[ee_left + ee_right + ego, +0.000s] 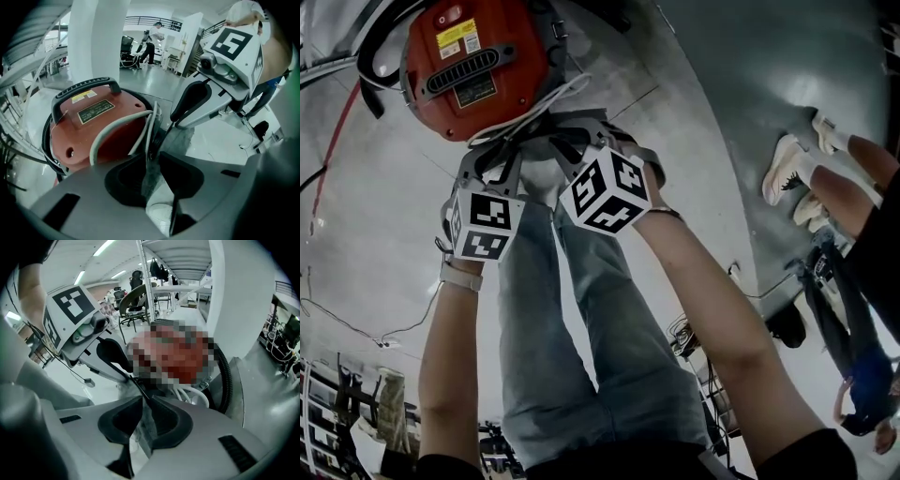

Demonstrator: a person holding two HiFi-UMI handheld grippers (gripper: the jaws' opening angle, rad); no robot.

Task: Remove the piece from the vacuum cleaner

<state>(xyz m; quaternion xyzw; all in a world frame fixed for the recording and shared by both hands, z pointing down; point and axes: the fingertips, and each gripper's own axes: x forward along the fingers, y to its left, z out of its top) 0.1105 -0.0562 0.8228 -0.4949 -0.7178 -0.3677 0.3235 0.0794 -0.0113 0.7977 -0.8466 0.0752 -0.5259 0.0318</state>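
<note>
The red vacuum cleaner (473,66) stands on the floor just beyond both grippers, with a black handle (84,91) across its lid and a pale cord (122,123) looped over its near side. My left gripper (492,164) and right gripper (581,141) point down side by side at its near edge. In the left gripper view my left gripper (152,145) shows a narrow gap with nothing pinched; only jeans cloth and a white shoe show through. My right gripper (140,394) looks the same, and the vacuum there is under a mosaic patch. The two grippers' tips nearly meet.
A ribbed black hose (224,376) curves round the vacuum's right side. A wide white pillar (98,42) rises right behind it. Another person's legs and sneakers (787,169) stand at the right, near a black bag (787,323). Thin cables (356,328) trail over the floor at left.
</note>
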